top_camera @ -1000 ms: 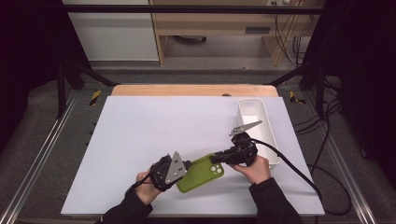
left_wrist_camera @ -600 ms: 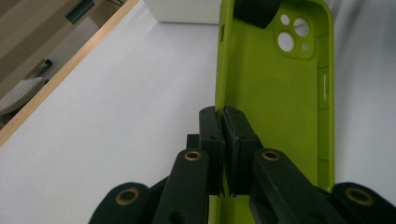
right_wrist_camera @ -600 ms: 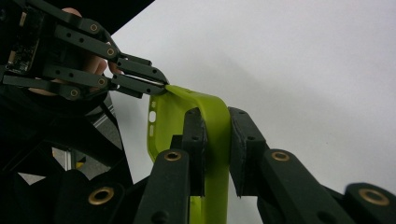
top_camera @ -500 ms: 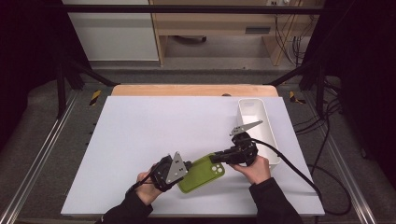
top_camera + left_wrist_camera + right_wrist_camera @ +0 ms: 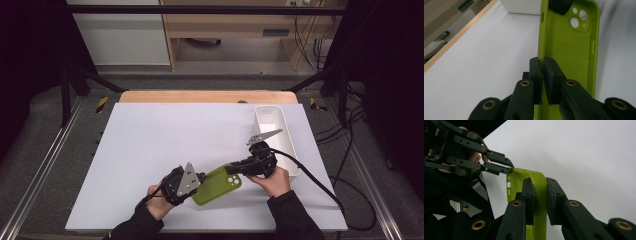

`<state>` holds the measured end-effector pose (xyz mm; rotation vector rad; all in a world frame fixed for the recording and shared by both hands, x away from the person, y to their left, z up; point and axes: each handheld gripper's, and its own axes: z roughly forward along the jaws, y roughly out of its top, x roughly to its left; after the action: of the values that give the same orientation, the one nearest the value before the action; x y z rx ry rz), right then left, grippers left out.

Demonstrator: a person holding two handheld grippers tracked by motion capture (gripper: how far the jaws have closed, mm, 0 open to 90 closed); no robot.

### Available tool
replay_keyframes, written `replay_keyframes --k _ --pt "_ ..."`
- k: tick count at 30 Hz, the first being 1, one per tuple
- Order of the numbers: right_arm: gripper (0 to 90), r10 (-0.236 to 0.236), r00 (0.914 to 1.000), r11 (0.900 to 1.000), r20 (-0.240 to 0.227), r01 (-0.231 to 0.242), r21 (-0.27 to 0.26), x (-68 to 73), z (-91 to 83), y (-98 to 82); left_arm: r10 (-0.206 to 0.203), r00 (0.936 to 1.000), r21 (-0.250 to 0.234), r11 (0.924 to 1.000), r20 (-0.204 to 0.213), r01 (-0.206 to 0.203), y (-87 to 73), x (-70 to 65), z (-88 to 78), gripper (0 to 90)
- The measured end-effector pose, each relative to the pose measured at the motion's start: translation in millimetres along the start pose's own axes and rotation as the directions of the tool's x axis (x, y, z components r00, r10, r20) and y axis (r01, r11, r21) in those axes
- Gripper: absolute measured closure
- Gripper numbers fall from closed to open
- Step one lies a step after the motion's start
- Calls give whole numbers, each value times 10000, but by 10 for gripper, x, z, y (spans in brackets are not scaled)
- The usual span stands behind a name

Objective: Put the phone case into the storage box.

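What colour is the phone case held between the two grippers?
Lime green: the soft phone case shows best in the left gripper view.

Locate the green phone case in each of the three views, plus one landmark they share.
High view: green phone case low centre on the white table, between both grippers.
Left gripper view: upright at centre-right, its edge between the jaws.
Right gripper view: centre, edge-on, wall between the jaws.
Shared landmark: the white table.

The left gripper (image 5: 543,82) is loosening: its jaws have just been opening a little, with the side wall of the green phone case (image 5: 566,50) between its fingers (image 5: 535,75). In the high view the case is sitting slightly differently.
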<state>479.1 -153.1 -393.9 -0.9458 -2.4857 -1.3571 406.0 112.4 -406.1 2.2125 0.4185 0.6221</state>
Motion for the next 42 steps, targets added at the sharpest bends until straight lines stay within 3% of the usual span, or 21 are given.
replay_keyframes --k 4,9,11,17,22,26,28,33,38,42 --pt "785 -13 9999 10000 105 13 -63 6 -20 2 -612 9981 -298 9977 -1 612 -6 51 -29 733" --pt "785 -93 9996 9998 250 97 -152 10 -42 5 -1614 9868 -730 9844 -89 1603 -38 170 -76 616" --pt "784 -94 9996 9998 259 98 -157 14 -55 7 -2038 9790 -902 9752 -77 2023 -61 231 -99 560" --pt "784 -210 9988 9993 432 223 -309 27 -102 12 -3201 9472 -1299 9401 -177 3153 -166 407 -139 398" --pt "784 -296 9978 9986 594 322 -422 40 -144 15 -3726 9271 -1437 9204 -408 3636 -258 512 -152 304" --pt "784 -365 9962 9981 788 404 -475 47 -169 15 -4226 9061 -1650 8951 -178 4142 -326 594 -169 241" --pt "784 -387 9955 9978 868 432 -497 50 -183 15 -4362 8998 -1682 8875 -57 4291 -352 629 -180 222" --pt "784 -459 9940 9970 992 518 -571 56 -222 20 -4435 8962 -1823 8824 -139 4338 -403 681 -230 165" --pt "784 -526 9917 9952 1176 618 -755 73 -266 25 -4669 8843 -1661 8727 -87 4591 -464 735 -262 100" --pt "784 -641 9881 9928 1400 774 -915 87 -324 33 -4706 8823 -1706 8701 -87 4624 -516 778 -281 73"
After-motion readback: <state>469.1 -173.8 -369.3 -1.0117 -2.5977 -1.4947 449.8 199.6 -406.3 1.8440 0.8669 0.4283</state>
